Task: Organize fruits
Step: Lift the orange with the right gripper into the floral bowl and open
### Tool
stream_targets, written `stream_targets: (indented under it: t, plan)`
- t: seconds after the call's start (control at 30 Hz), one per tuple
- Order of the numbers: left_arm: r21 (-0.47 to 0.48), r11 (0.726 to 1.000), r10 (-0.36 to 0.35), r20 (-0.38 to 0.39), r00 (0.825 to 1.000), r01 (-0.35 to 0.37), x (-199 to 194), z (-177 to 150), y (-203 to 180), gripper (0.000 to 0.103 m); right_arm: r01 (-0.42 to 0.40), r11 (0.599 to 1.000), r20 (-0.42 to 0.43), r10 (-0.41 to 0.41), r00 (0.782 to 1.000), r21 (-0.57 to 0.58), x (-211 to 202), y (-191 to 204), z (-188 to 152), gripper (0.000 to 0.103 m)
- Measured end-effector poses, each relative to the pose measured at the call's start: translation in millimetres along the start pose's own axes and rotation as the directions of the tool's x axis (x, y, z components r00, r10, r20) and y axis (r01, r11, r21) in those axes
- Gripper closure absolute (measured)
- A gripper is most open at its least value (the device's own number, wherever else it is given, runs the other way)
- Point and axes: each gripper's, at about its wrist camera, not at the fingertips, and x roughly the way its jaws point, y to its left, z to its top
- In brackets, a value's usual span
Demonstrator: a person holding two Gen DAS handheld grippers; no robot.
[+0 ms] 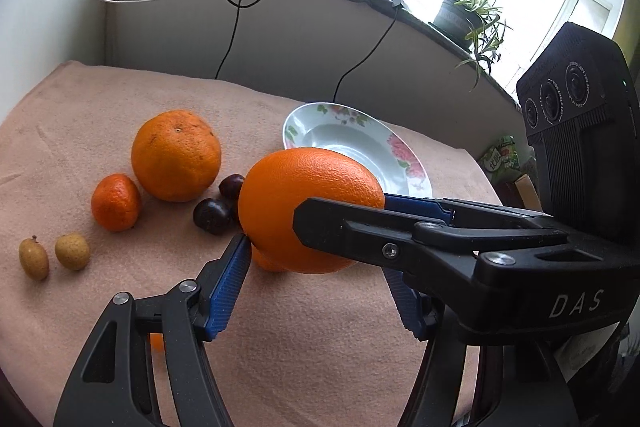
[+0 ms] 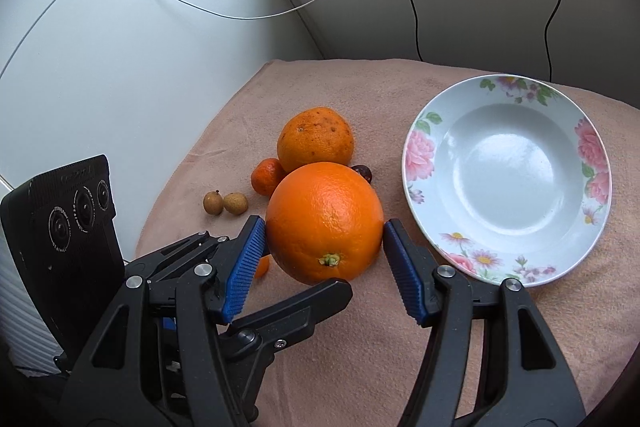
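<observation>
Orange (image 2: 324,223) clamped between blue pads of both right gripper (image 2: 326,255) and left gripper (image 1: 316,267), raised over pink cloth (image 2: 360,347), left of flowered plate (image 2: 424,147).

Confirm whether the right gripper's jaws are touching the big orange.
Touching. The right wrist view shows the right gripper's blue pads pressed against opposite sides of the big orange, with no gap at either.

Both grippers' jaws clamp 1 large orange (image 1: 304,203) above the cloth (image 1: 320,347).
</observation>
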Motion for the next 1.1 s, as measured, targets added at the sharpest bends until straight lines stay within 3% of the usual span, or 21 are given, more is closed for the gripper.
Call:
stream_targets:
  t: [0.37, 0.9, 1.0, 1.1]
  plan:
    - [0.069, 0.997, -0.021, -0.026, 0.999, 0.023, 27, 9, -31, 0.037, 0.001, 0.995, 0.036, -0.005, 0.999, 0.097, -17, -39, -1, 0.039]
    - [0.088, 0.995, -0.032, -0.055, 0.998, 0.037, 42, 16, -40, 0.037, 0.005, 0.989, 0.048, -0.012, 0.999, 0.145, -27, -59, -4, 0.039]
    - [0.098, 0.995, -0.032, -0.034, 0.999, 0.035, 38, 18, -42, 0.039, 0.088, 0.987, 0.084, -0.1, 0.991, 0.135, -36, -60, -1, 0.037]
    - [0.119, 0.993, -0.024, -0.008, 1.0, 0.025, 30, 20, -43, 0.039, 0.115, 0.985, 0.129, -0.132, 0.983, 0.129, -50, -63, 1, 0.03]
